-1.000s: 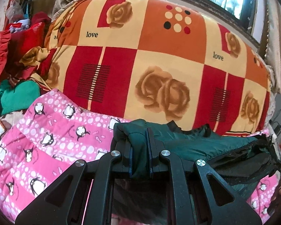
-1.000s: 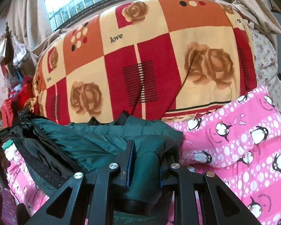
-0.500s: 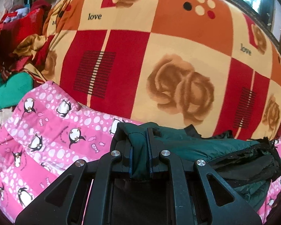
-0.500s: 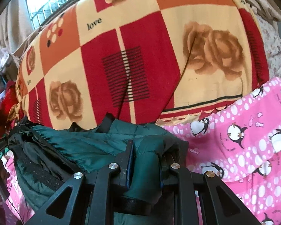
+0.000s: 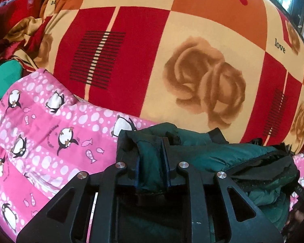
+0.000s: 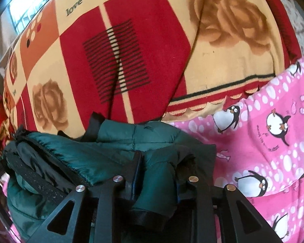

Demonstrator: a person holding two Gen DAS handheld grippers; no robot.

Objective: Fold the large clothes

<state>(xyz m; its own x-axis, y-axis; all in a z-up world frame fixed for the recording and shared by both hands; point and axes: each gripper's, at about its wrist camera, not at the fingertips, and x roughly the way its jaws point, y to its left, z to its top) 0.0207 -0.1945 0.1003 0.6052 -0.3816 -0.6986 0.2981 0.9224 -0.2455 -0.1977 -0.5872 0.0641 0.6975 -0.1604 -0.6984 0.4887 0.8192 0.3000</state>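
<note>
Item: dark green quilted puffer jacket, padded, shiny outer shell, black lining showing at the open edge. It hangs bunched between the two grippers, in front of the red, orange and cream rose-print blanket and just over the near edge of that blanket, above the pink penguin-print quilt.

Left gripper: fingers closed narrow on a thick fold of the jacket's fabric; cloth fills the gap and bulges out above and below.

Right gripper: likewise pinched on a rolled, padded wad at the other end; the fold droops below the fingers.

Handling, judged:
- Soft and compressible; no stiffness, so the span between the grips sags and layers slump.
- Probably light for its bulk, but puffy: folds will likely spring back unless pressed flat.
- Shell looks slick; a thin pinch could slide out. A deep bite over a seam or hem should hold better.
- Best hold: two matching edge points (hem corners or shoulders), kept taut and level. Which part of the jacket each gripper holds now cannot be told.
- Black lining strip hangs loose on the side away from the blanket; may snag.
</note>
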